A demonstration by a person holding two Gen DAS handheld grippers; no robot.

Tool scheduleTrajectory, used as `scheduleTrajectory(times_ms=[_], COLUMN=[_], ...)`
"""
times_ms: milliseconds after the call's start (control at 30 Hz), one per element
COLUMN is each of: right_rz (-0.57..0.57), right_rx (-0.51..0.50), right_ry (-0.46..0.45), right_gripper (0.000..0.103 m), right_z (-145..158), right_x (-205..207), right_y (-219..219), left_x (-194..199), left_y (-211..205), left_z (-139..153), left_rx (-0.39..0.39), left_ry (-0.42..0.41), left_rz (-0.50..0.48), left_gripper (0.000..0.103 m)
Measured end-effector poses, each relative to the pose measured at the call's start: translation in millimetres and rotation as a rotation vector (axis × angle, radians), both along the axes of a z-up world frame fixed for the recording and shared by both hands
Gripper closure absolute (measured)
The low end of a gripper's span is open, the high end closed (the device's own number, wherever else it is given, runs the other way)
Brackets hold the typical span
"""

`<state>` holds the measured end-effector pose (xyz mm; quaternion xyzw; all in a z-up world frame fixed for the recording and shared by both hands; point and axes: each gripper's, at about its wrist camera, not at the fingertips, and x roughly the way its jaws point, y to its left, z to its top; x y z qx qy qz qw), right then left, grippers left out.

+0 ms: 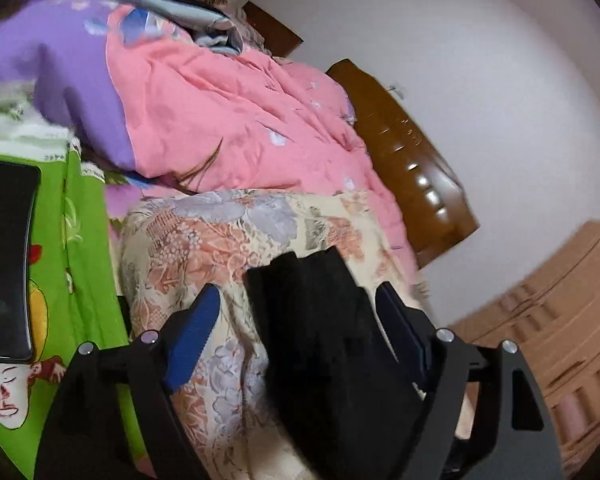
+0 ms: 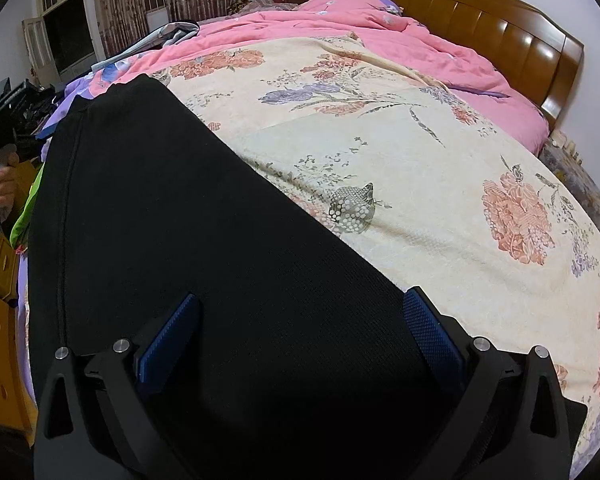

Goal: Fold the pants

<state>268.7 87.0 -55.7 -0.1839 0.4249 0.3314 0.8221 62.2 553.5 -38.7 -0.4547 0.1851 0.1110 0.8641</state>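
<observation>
My left hand-held gripper (image 1: 296, 320) and right hand-held gripper (image 2: 300, 332) are both open over the pants (image 2: 188, 216). I should pinch one edge on the bed (image 2: 400, 152), then fold slowly.

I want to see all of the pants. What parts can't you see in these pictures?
- Right wrist view: the black pants run off the bottom edge, behind the right gripper.
- Left wrist view: only a bunched bit of pants shows between the left gripper fingers; motion blur smears it.
- Waistband and leg ends: cannot tell.
</observation>
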Motion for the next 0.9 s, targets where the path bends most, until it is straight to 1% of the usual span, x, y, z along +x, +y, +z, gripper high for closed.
scheduleTrajectory(times_ms=[33, 67, 100, 167, 200, 233, 267, 300, 333, 400, 467, 500, 600, 667, 733, 767, 800, 833, 867, 900], right_rz=[0.000, 0.000, 0.000, 0.000, 0.000, 0.000, 0.000, 0.000, 0.000, 0.000, 0.000, 0.000, 0.000, -0.001, -0.001, -0.001, -0.001, -0.001, -0.001, -0.001], right_rx=[0.000, 0.000, 0.000, 0.001, 0.001, 0.000, 0.001, 0.001, 0.001, 0.000, 0.001, 0.001, 0.001, 0.002, 0.002, 0.002, 0.002, 0.002, 0.002, 0.002], right_ry=[0.000, 0.000, 0.000, 0.000, 0.000, 0.000, 0.000, 0.000, 0.000, 0.000, 0.000, 0.000, 0.000, 0.000, 0.000, 0.000, 0.000, 0.000, 0.000, 0.000], right_gripper=[0.004, 0.004, 0.004, 0.004, 0.004, 0.004, 0.004, 0.004, 0.004, 0.004, 0.004, 0.004, 0.004, 0.004, 0.004, 0.004, 0.004, 0.004, 0.004, 0.004], right_z=[0.0, 0.0, -0.1, -0.1, -0.1, -0.3, -0.2, -0.3, -0.4, -0.3, -0.4, -0.5, -0.5, -0.5, -0.5, -0.5, -0.5, -0.5, -0.7, -0.7], right_x=[0.1, -0.2, 0.0, -0.2, -0.2, 0.1, -0.2, 0.0, 0.0, -0.2, -0.2, 0.0, 0.0, -0.2, -0.2, -0.2, -0.2, -0.2, 0.1, 0.0], right_y=[0.0, -0.3, -0.1, -0.3, -0.3, 0.0, -0.3, -0.1, 0.0, -0.3, -0.4, -0.2, -0.3, -0.3, -0.3, -0.3, -0.3, -0.2, 0.0, -0.1], left_x=[-0.9, -0.2, 1.5, 8.5, 9.7, 11.8, 16.1, 19.5, 21.5, 23.8, 25.6, 28.0, 39.9, 42.9, 45.1, 45.9, 46.7, 48.3, 49.4, 49.3], left_y=[6.7, 10.7, 12.7, 15.0, 14.5, 12.2, 7.9, 6.2, 0.7, -8.1, -12.2, -12.7, -12.5, -14.6, -14.7, -15.1, -15.7, -16.9, -18.9, -23.8], left_z=[-2.0, -2.3, -2.5, 0.8, 1.4, 2.2, 2.9, 0.5, 0.5, 1.4, 2.6, 2.1, -4.5, -4.0, -3.3, -2.6, -1.9, -1.3, -0.9, 2.0], left_rx=[-0.028, -0.025, -0.004, 0.069, 0.090, 0.127, 0.180, 0.212, 0.236, 0.264, 0.272, 0.268, 0.269, 0.282, 0.288, 0.293, 0.305, 0.324, 0.338, 0.375], left_ry=[-0.010, 0.011, 0.040, 0.146, 0.167, 0.202, 0.251, 0.267, 0.266, 0.257, 0.247, 0.245, 0.297, 0.314, 0.315, 0.310, 0.314, 0.321, 0.329, 0.326], left_rz=[0.013, 0.027, 0.036, 0.074, 0.080, 0.088, 0.093, 0.081, 0.051, 0.036, 0.036, 0.033, 0.013, 0.003, -0.011, -0.019, -0.028, -0.045, -0.055, -0.062], left_gripper=[0.036, 0.049, 0.055, 0.074, 0.078, 0.079, 0.079, 0.079, 0.079, 0.079, 0.071, 0.069, 0.068, 0.066, 0.066, 0.068, 0.076, 0.098, 0.098, 0.099])
